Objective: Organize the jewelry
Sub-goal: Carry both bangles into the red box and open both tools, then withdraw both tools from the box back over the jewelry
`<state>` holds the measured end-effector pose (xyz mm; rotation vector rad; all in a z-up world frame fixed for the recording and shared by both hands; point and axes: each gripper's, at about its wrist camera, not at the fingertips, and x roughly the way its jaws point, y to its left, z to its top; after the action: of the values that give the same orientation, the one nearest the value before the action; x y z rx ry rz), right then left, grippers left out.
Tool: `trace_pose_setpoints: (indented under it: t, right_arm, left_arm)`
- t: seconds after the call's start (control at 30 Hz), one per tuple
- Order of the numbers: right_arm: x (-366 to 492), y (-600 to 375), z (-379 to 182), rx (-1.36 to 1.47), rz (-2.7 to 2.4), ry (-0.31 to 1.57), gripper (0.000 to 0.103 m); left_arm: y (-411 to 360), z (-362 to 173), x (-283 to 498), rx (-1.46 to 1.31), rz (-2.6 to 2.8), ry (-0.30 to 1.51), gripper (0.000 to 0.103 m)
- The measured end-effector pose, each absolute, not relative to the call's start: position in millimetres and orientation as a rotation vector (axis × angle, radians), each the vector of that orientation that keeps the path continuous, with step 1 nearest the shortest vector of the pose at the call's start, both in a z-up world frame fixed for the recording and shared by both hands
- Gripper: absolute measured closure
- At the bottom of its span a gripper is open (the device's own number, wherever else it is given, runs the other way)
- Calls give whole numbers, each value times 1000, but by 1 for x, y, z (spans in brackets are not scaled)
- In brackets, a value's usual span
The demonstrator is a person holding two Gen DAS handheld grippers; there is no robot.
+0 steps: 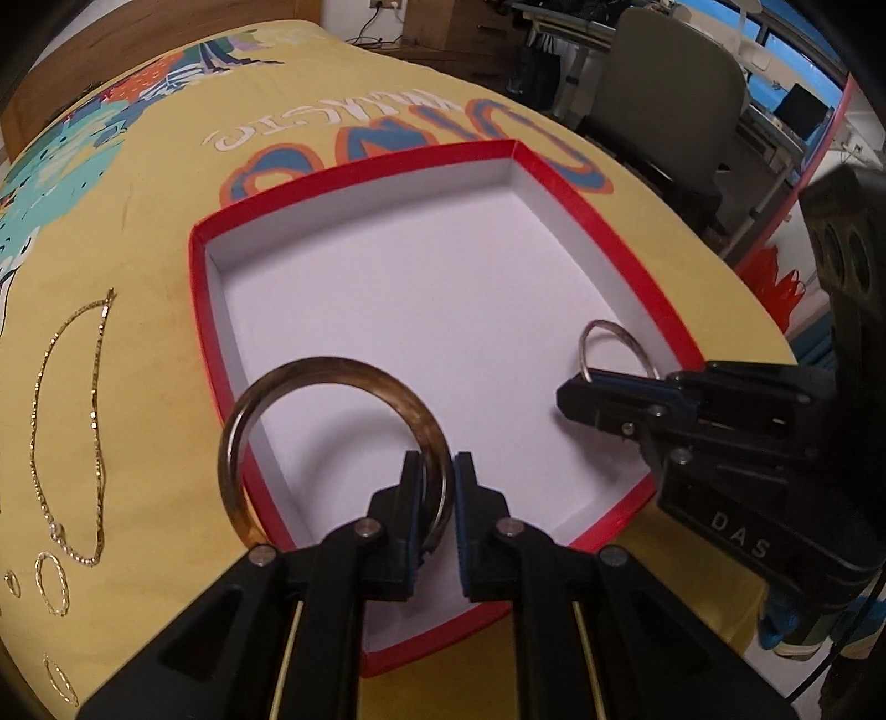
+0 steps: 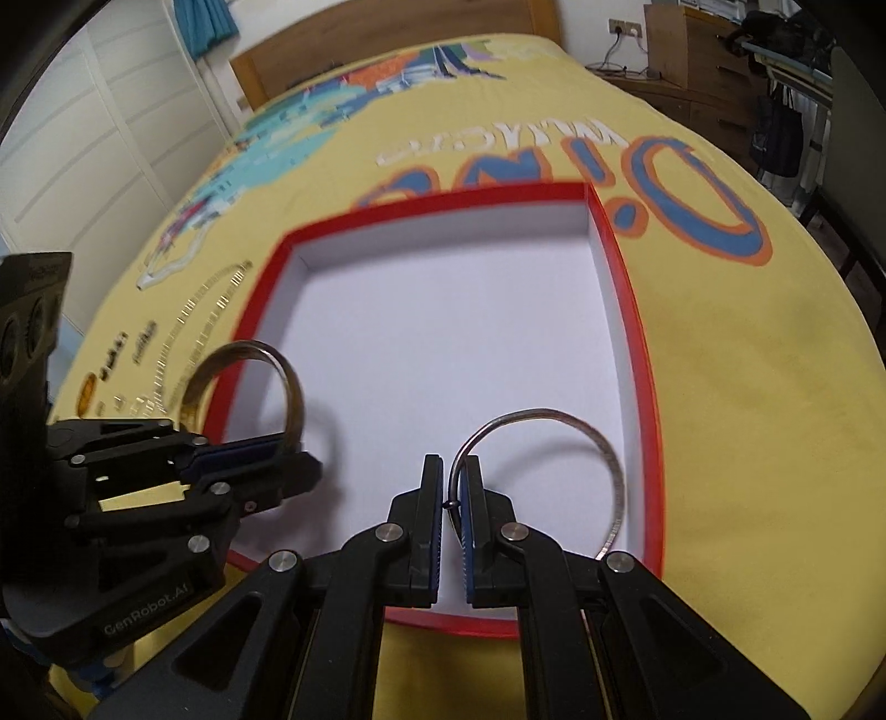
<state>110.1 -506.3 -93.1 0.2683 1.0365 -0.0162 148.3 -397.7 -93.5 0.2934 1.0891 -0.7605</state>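
Both wrist views look close and steeply down along their fingers, sharing the red-rimmed box [image 1: 603,243], perhaps from opposite sides.

We see bed with yellow printed cover [image 2: 736,354], wooden headboard [image 2: 387,39] behind. White panelled wardrobe doors [image 2: 94,166] on one side, blue curtain [image 2: 207,25] above. Wall socket [image 2: 626,26] with trailing cables, wooden drawers [image 2: 698,61] beside it. Grey office chair [image 1: 670,94] near cluttered desk [image 1: 775,119].
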Motion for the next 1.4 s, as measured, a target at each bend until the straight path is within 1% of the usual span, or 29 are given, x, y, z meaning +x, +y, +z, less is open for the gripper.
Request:
trace_pose_setpoints:
  t: [0.07,0.13,0.17,0.2,0.27,0.3,0.33,0.37,0.4,0.43,0.5,0.8,0.87,0.93,1.07,1.1,1.13,1.23,1.37,1.4]
  right_arm:
    - [113,-505,-99,239,-30,1068,94]
    - [114,-505,-100,230,-41,1077,93]
    - [113,-506,-100,229,-48,1081,91]
    - [112,-508,-100,232,-50,1081,85]
    - [110,-510,-99,233,-38,1087,85]
    - [110,-509,-98,223,-40,1089,82]
    - [108,-509,-95,214,-45,1086,65]
    - [108,-509,-93,215,-47,1079,56]
    - [106,-511,-90,223,-46,1068,47]
    - [103,-512,-85,232,-46,1054,47]
    - [96,-515,-74,237,-60,1033,47]
    - [51,-504,-14,252,-125,895,47]
    - [39,-493,-1,256,-129,853,45]
    - [27,-477,10,268,-125,815,41]
    - [6,-435,28,277,-87,754,38]
    - [2,-426,32,271,-82,741,35]
    - [-4,-412,37,268,-69,723,33]
    - [-13,-383,46,278,-21,697,31]
    - [-22,-348,53,287,20,695,30]
    - [-23,-337,54,286,32,697,30]
  left_arm:
    - [-400,-98,149,292,-777,1109,89]
    - [-399,-105,151,282,-779,1125,89]
    - [-398,-106,151,282,-781,1117,89]
    - [-398,-104,151,286,-784,1112,89]
    - [-399,-103,148,309,-787,1099,89]
    - [-399,-103,148,311,-791,1097,89]
    - [-399,-102,148,305,-795,1099,89]
    - [-398,-101,148,296,-798,1100,89]
    - [-396,-99,149,290,-798,1098,86]
    - [-392,-97,148,282,-793,1097,80]
    - [-388,-92,148,269,-787,1086,77]
    - [-346,-42,115,232,-716,998,77]
    - [-328,-29,103,244,-686,972,77]
    - [-311,-17,92,253,-662,958,77]
    - [-267,6,70,267,-605,917,76]
    - [-258,10,66,273,-591,903,74]
    - [-247,14,60,280,-578,886,69]
    - [-216,27,43,289,-548,849,62]
    - [-173,44,26,274,-507,803,59]
    - [-162,48,22,264,-496,793,56]
